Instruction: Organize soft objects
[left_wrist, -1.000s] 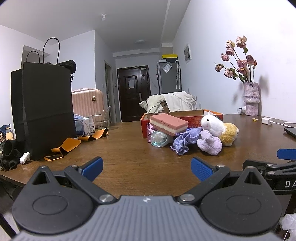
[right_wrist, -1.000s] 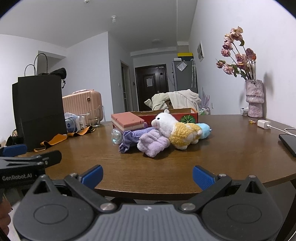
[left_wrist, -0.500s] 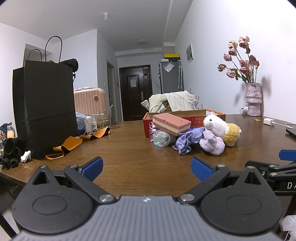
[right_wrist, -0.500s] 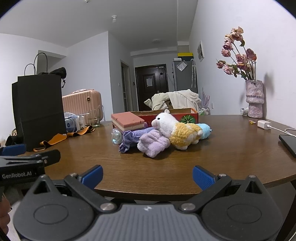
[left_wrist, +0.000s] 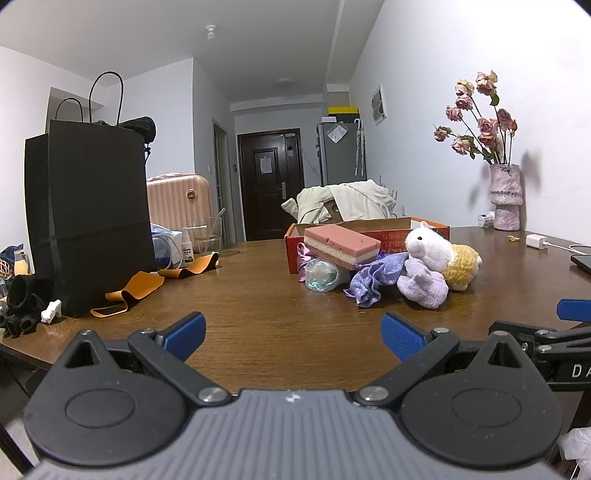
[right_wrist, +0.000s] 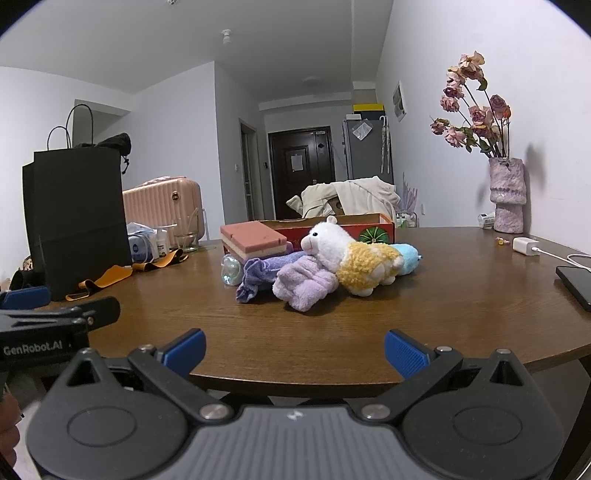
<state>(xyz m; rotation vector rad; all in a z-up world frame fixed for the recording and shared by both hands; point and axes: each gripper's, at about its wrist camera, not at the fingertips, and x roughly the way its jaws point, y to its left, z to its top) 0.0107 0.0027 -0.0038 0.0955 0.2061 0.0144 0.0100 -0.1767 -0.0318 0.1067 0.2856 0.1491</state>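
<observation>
Toys (right_wrist: 332, 266) lie heaped on the tabletop (right_wrist: 369, 325) against the box (left_wrist: 369, 229). Both claws, left (left_wrist: 293, 334) and right (right_wrist: 294, 349), gape empty. Tugging one could topple the sponge (left_wrist: 341, 245) or roll the bottle (left_wrist: 322, 275).

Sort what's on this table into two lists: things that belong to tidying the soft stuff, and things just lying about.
For the job:
plush alpaca
lilac towel
purple cloth
pink sponge
light blue plush
red box

Lying about:
black paper bag
orange strap
flower vase
white charger
phone
</observation>
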